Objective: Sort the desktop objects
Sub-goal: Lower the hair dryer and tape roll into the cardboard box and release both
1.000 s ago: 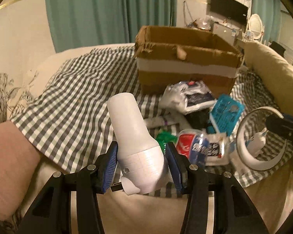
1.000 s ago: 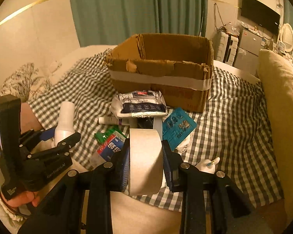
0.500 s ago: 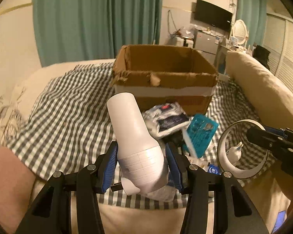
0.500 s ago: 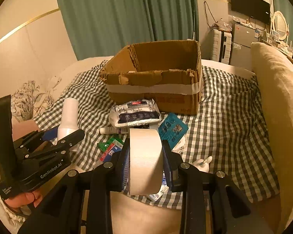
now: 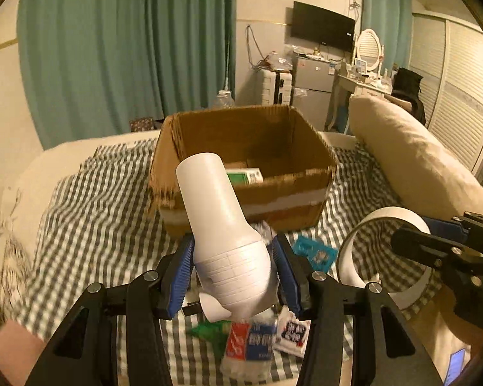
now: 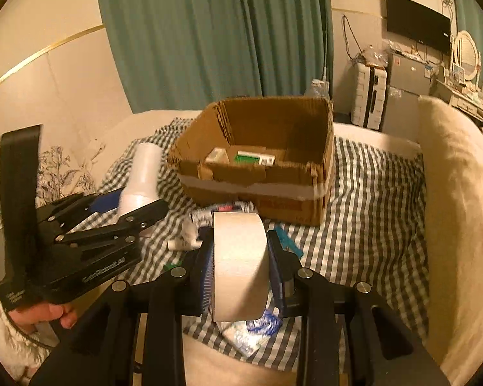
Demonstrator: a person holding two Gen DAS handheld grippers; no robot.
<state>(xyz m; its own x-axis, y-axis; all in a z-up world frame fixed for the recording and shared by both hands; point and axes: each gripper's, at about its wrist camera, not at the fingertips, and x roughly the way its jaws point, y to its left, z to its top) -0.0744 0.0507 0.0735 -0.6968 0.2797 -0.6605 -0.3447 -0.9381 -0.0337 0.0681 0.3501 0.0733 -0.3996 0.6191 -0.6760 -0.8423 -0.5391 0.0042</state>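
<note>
Cardboard box point(image 5: 241, 167) is the landmark on the checked bedspread point(image 5: 90, 212). From the left wrist, the left tool point(image 5: 232, 268) clamps a white bottle point(image 5: 223, 241), raised in front of the box, with wrappers point(image 5: 251, 344) on the spread below. Green carton point(image 5: 244, 176) lies inside the box. From the right wrist, the right tool point(image 6: 240, 262) grips a roll of masking tape point(image 6: 240, 260) edge-on, in front of the box.

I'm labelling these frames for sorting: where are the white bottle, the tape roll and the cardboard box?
white bottle point(image 5: 232, 257), left wrist view, on its wide ribbed base.
tape roll point(image 6: 238, 257), right wrist view, on its outer band.
cardboard box point(image 6: 260, 189), right wrist view, on its taped front wall.
</note>
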